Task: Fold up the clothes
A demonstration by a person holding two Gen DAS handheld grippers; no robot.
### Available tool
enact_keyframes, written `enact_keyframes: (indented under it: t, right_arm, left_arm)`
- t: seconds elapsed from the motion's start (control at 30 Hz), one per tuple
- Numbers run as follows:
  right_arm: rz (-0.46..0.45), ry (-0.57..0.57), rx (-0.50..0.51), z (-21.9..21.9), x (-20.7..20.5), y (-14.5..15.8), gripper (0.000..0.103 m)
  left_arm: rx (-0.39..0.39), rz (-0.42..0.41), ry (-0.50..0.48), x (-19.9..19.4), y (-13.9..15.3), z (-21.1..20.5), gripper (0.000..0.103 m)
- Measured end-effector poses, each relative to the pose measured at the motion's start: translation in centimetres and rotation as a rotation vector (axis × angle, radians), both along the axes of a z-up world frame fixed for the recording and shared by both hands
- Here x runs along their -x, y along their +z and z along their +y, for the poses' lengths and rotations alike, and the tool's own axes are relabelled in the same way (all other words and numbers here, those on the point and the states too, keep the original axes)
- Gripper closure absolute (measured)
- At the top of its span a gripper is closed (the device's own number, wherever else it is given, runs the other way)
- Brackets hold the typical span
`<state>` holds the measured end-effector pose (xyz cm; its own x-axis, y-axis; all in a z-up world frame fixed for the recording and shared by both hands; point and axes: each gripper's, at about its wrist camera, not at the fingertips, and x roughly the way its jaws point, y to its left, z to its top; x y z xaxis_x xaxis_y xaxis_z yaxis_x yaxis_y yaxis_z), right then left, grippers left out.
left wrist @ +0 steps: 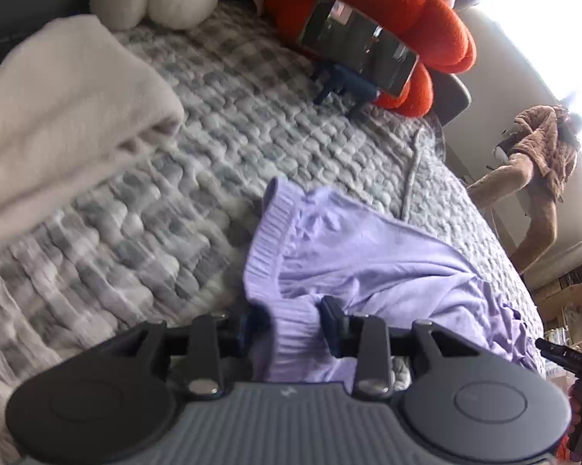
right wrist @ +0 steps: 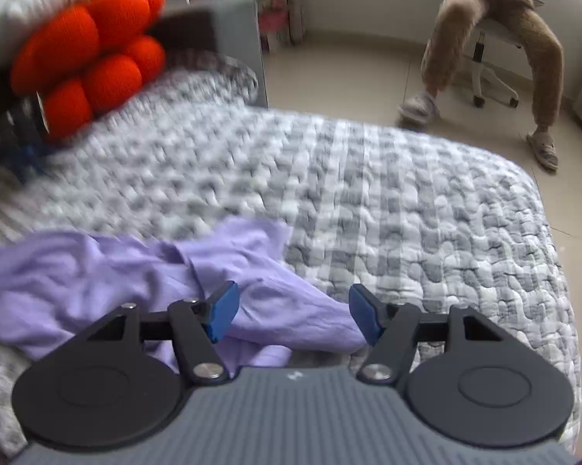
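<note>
While the lilac garment [left wrist: 368, 255] lies rumpled on the quilted bed [right wrist: 407, 209], ribbed waistband pinched in the left gripper [left wrist: 295, 321], right gripper [right wrist: 293, 312] spread wide over a loose flap: seemingly mid-spread; next, clamp that flap, pull flat.

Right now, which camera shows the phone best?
The left wrist view: the phone stands on its blue stand, screen facing the camera, propped before the orange cushion. The right wrist view catches only a blurred dark edge of it at the far left.
</note>
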<state>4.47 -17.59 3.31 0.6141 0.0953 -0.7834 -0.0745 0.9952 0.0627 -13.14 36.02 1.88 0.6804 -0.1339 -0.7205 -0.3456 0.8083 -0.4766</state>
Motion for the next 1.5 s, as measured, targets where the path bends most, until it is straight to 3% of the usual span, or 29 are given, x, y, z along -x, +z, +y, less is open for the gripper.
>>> enact_keyframes:
  t: [0.03,0.07,0.1,0.17,0.27,0.4,0.5,0.6,0.67,0.73,0.83,0.87,0.93,0.97,1.03,1.07,1.1,1.2,1.27,1.3,1.33,1.37,1.43,1.5]
  right_arm:
    - [0.017,0.016,0.011,0.2,-0.2,-0.5,0.047]
    - [0.026,0.037,0.02,0.4,-0.3,-0.8,0.072]
    - [0.03,0.054,0.028,0.6,-0.3,-1.1,0.074]
    - [0.004,0.056,0.038,0.5,-0.1,-0.5,0.094]
    - [-0.13,-0.031,0.044,-0.9,1.7,2.2,0.095]
    - [-0.421,-0.206,-0.09,-5.2,7.8,9.3,0.1]
    - [-0.499,-0.239,-0.164,-7.8,12.3,12.0,0.1]
    - [-0.451,-0.214,-0.145,-9.3,14.5,12.6,0.099]
    - [-0.319,-0.161,-0.109,-9.1,14.0,10.4,0.097]
    - [-0.177,-0.114,-0.057,-8.4,12.8,7.6,0.097]
    - [-0.073,-0.133,0.094,-6.4,10.5,5.0,0.089]
    - [-0.053,-0.134,0.127,-5.8,9.9,4.5,0.088]
    - [-0.093,-0.103,0.089,-4.7,9.1,4.8,0.083]
    - [-0.105,-0.09,0.075,-4.0,8.5,4.9,0.069]
    - [-0.113,-0.048,0.066,-2.1,6.9,4.4,0.055]
    - [-0.107,-0.019,0.067,-0.8,5.9,3.9,0.055]
    - [-0.101,0.004,0.062,0.1,5.1,3.3,0.055]
    - [-0.068,0.039,0.011,1.6,3.0,2.2,0.055]
    - [-0.016,0.051,-0.011,2.2,1.5,1.3,0.056]
    - [0.017,0.066,0.004,2.7,1.2,0.7,0.06]
    - [0.039,0.089,0.025,3.3,0.9,0.1,0.083]
    - [0.054,0.103,0.049,3.7,0.7,-0.4,0.099]
    - [0.02,0.092,0.085,4.0,0.8,0.2,0.101]
    - [-0.074,0.035,0.068,3.5,1.5,2.0,0.101]
  left_arm:
    - [-0.009,0.006,0.005,-0.2,-0.1,-0.2,0.075]
    - [-0.017,0.011,0.01,-0.3,-0.2,-0.4,0.081]
    - [-0.026,0.017,0.015,-0.5,-0.3,-0.5,0.082]
    - [-0.02,0.012,0.031,-0.6,0.0,-0.4,0.088]
    - [-0.009,-0.048,0.057,-0.1,1.8,0.7,0.089]
    - [0.04,-0.166,0.032,1.5,4.8,2.2,0.089]
    - [0.008,-0.16,-0.047,2.4,5.0,2.1,0.089]
    - [0.047,-0.141,-0.17,3.1,3.6,2.2,0.088]
    - [0.031,-0.091,-0.2,3.1,2.5,2.1,0.084]
    - [-0.021,-0.036,-0.177,3.1,1.8,2.3,0.08]
    - [-0.031,-0.045,-0.126,3.2,2.5,3.2,0.064]
    - [-0.028,-0.059,-0.112,3.2,2.9,3.5,0.06]
    - [-0.046,-0.079,-0.099,2.4,3.7,3.4,0.054]
    - [-0.06,-0.087,-0.095,1.9,4.2,3.3,0.049]
    - [-0.095,-0.092,-0.11,0.1,4.5,2.4,0.038]
    - [-0.118,-0.089,-0.129,-1.0,4.2,1.7,0.03]
    - [-0.141,-0.069,-0.139,-2.3,3.7,1.0,0.028]
    - [-0.235,0.024,-0.123,-5.3,1.5,-0.4,0.029]
    - [-0.304,0.06,-0.098,-6.3,0.2,-1.3,0.036]
    - [-0.346,0.052,-0.088,-6.1,0.1,-1.9,0.041]
    - [-0.385,0.049,-0.088,-6.0,0.1,-2.4,0.064]
    - [-0.407,0.052,-0.081,-6.0,0.1,-2.7,0.079]
    - [-0.378,0.042,-0.054,-5.7,0.4,-2.3,0.08]
    - [-0.376,0.012,-0.027,-5.4,1.4,-2.1,0.08]
